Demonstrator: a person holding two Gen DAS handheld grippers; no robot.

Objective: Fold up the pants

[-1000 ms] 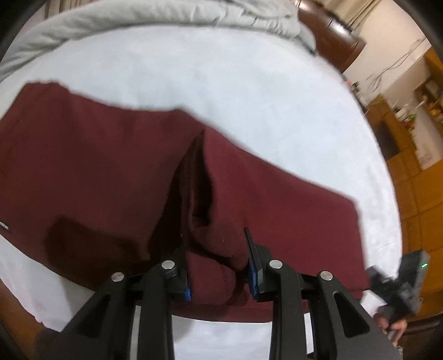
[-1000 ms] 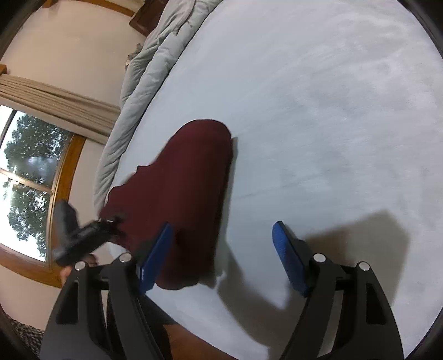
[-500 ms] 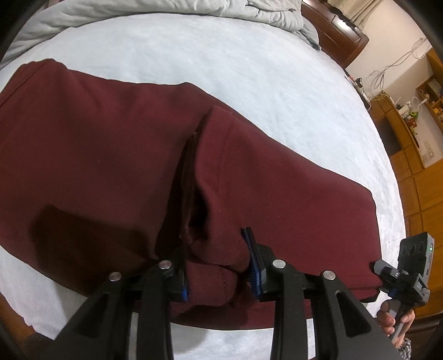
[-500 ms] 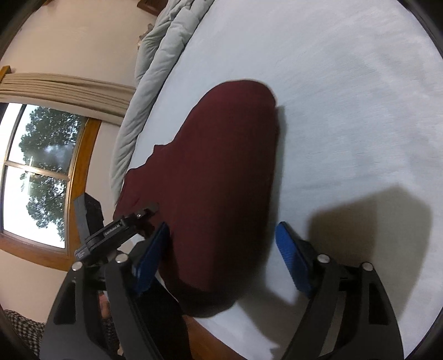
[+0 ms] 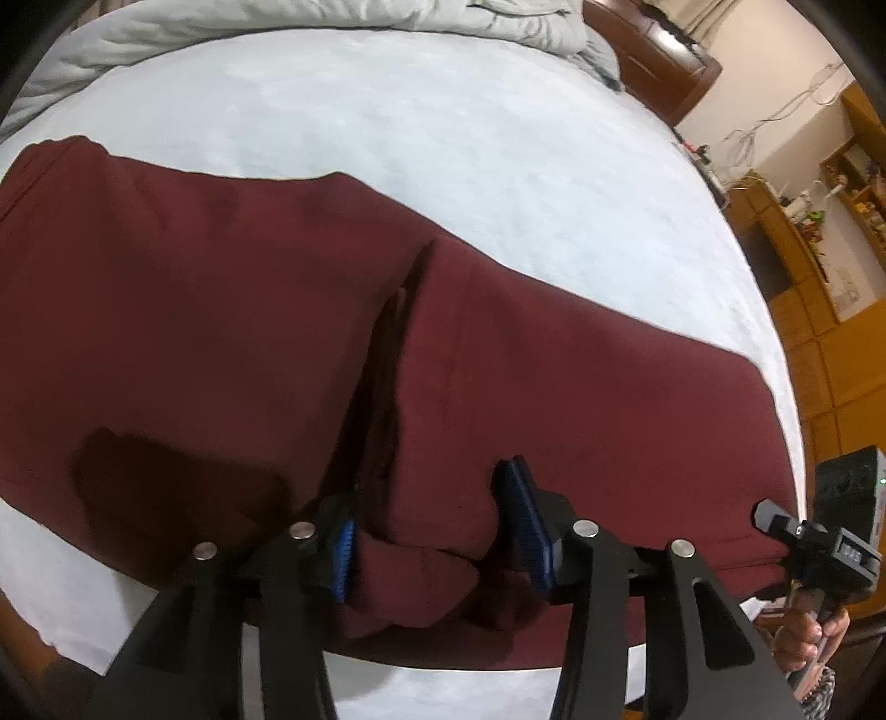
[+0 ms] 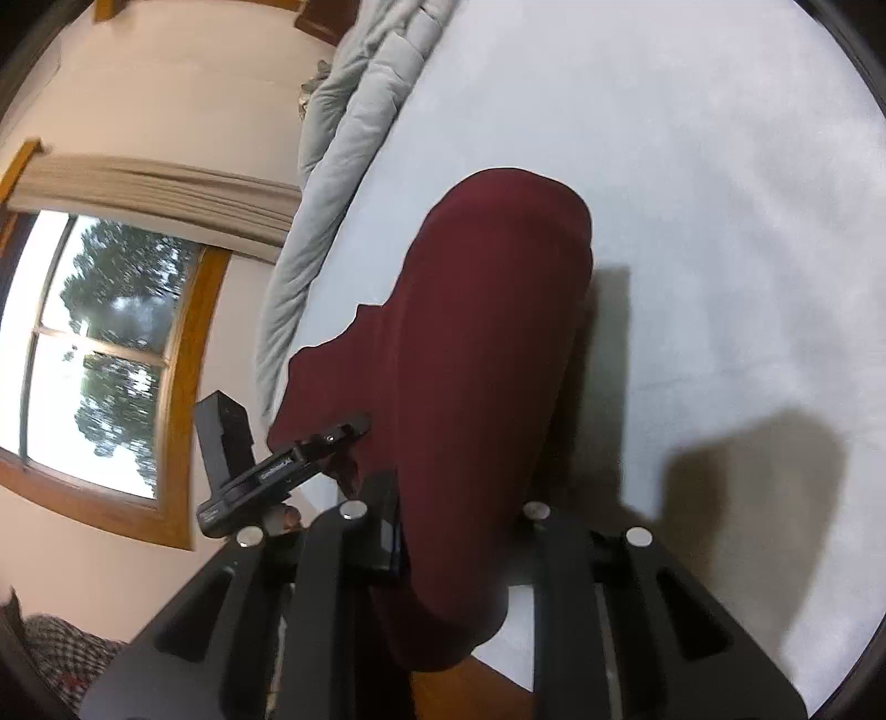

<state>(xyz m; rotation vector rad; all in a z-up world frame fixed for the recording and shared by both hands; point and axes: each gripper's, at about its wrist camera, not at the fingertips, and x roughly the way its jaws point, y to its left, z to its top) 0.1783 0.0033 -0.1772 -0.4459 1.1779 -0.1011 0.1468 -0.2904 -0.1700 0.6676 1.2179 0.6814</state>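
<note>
The maroon pants [image 5: 221, 343] lie across the white bed [image 5: 443, 138], spread left to right, with a raised fold running up the middle. My left gripper [image 5: 437, 531] is shut on a bunched fold of the pants at their near edge. In the right wrist view the pants [image 6: 487, 343] stretch away from me. My right gripper [image 6: 459, 531] straddles the near end of the pants; cloth fills the gap between the fingers and hides the pads. The right gripper also shows in the left wrist view [image 5: 819, 543] at the pants' right end.
A grey duvet [image 5: 277, 22] is bunched along the far side of the bed. A dark wooden headboard [image 5: 653, 50] and wooden shelves [image 5: 819, 221] stand at the right. A window [image 6: 94, 360] is on the wall at the left. The bed's near edge is close below both grippers.
The right gripper moved left onto the end of the pants and narrowed around it. The left gripper kept its hold and the pants settled flatter on the bed.
</note>
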